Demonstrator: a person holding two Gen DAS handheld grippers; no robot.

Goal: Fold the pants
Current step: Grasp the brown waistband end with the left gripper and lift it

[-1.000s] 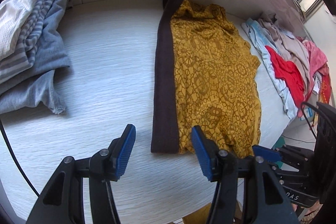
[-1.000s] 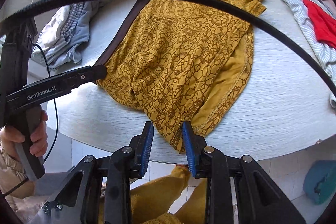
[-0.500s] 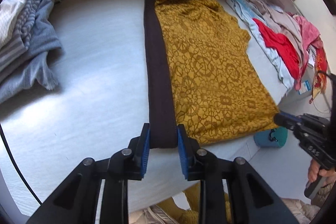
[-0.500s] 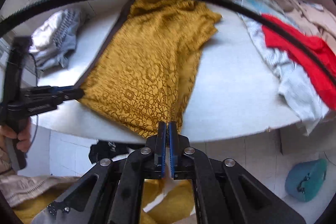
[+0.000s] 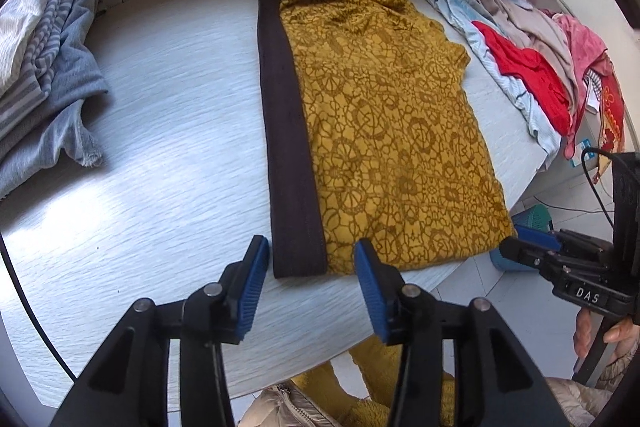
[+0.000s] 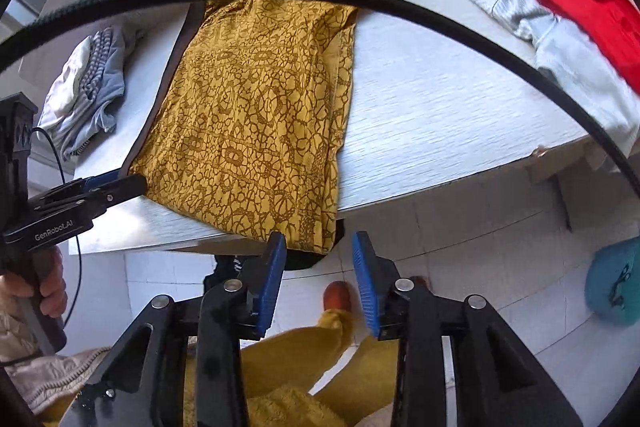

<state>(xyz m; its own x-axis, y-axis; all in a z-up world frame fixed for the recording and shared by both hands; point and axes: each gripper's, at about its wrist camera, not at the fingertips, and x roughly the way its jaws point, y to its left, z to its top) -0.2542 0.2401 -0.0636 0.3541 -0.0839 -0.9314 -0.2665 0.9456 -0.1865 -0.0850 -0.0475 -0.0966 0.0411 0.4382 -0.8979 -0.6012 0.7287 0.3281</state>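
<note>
Both claws have let go and opened wide; the left gripper [image 5: 307, 263] and right gripper [image 6: 318, 269] hold nothing. Just ahead, the yellow pants [image 5: 392, 131] lie flat on the table [image 5: 160, 131], one corner hanging off, so they might slide down.

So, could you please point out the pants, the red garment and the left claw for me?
pants [image 5: 400, 131], left wrist view, patterned yellow middle.
red garment [image 5: 528, 75], left wrist view, its middle.
left claw [image 5: 308, 287], left wrist view, midway between the open fingertips.
</note>
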